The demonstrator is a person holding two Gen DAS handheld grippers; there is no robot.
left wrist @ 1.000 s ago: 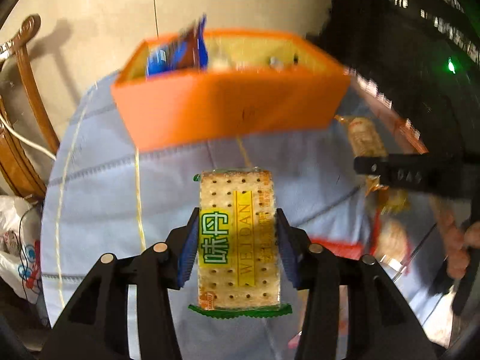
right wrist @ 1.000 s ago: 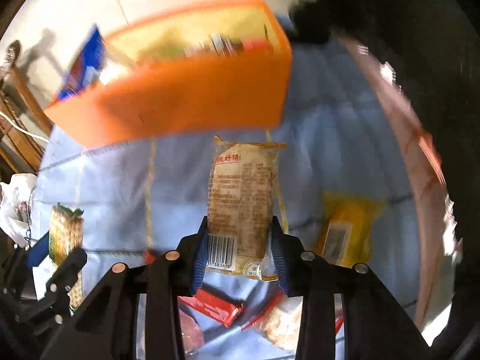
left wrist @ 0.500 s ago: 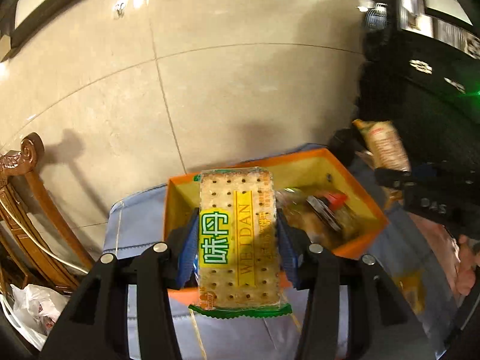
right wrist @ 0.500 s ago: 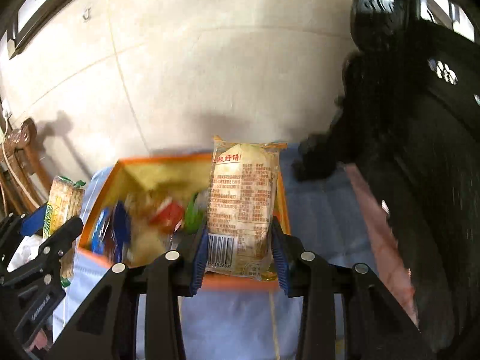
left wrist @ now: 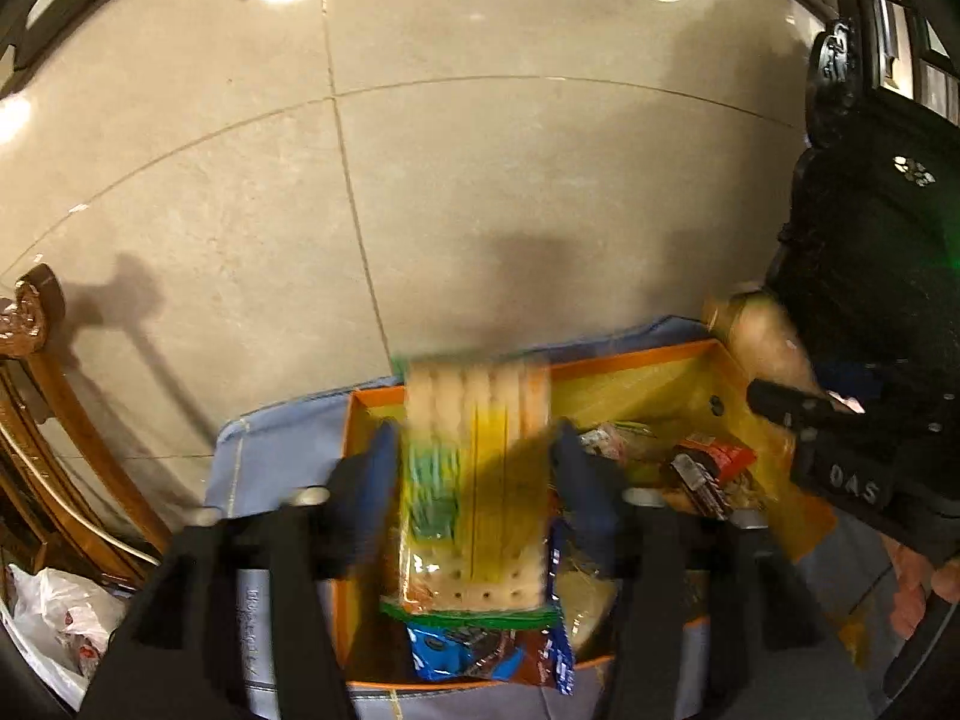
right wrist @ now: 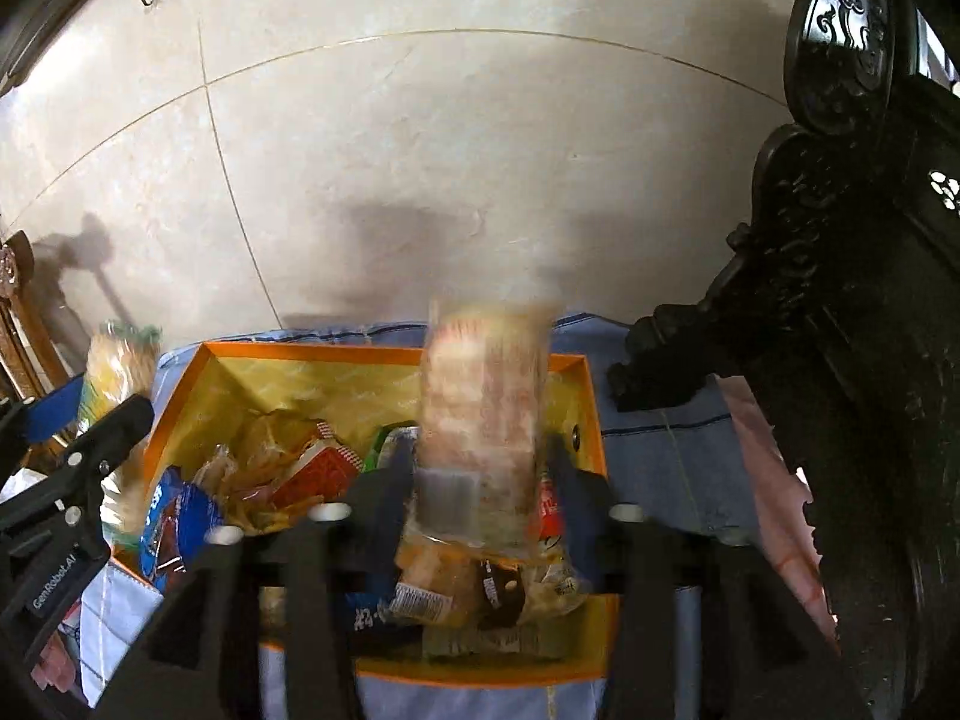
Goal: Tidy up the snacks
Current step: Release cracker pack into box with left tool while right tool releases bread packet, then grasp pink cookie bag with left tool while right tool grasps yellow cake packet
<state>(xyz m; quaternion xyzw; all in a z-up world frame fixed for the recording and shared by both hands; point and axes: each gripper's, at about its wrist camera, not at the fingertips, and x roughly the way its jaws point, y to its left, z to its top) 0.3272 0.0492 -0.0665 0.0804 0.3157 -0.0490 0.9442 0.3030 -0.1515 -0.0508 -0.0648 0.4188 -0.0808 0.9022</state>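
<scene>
- Left gripper (left wrist: 474,474): its jaws are opening, the blue pads standing clear of the cracker packet (left wrist: 474,480) on both sides. The packet, blurred, sits between them above the orange box (left wrist: 372,402).
- Right gripper (right wrist: 480,480): its jaws are also opening, with gaps between the pads and the biscuit packet (right wrist: 483,414). That packet too is blurred and hangs over the same box.
- The orange box lies on a light blue cloth (left wrist: 282,444). Its yellow-lined inside holds a heap of snacks: a blue wrapper (left wrist: 456,648) near the front edge, a red packet (right wrist: 318,474) in the middle, and clear bags around them.
- A person's fingers (left wrist: 912,582) show at the right edge of the left view, on the other gripper's handle.
- Beyond the box is a beige tiled floor (left wrist: 480,180).
- A carved wooden chair (left wrist: 36,420) stands at far left; dark carved furniture (right wrist: 840,240) at far right.
</scene>
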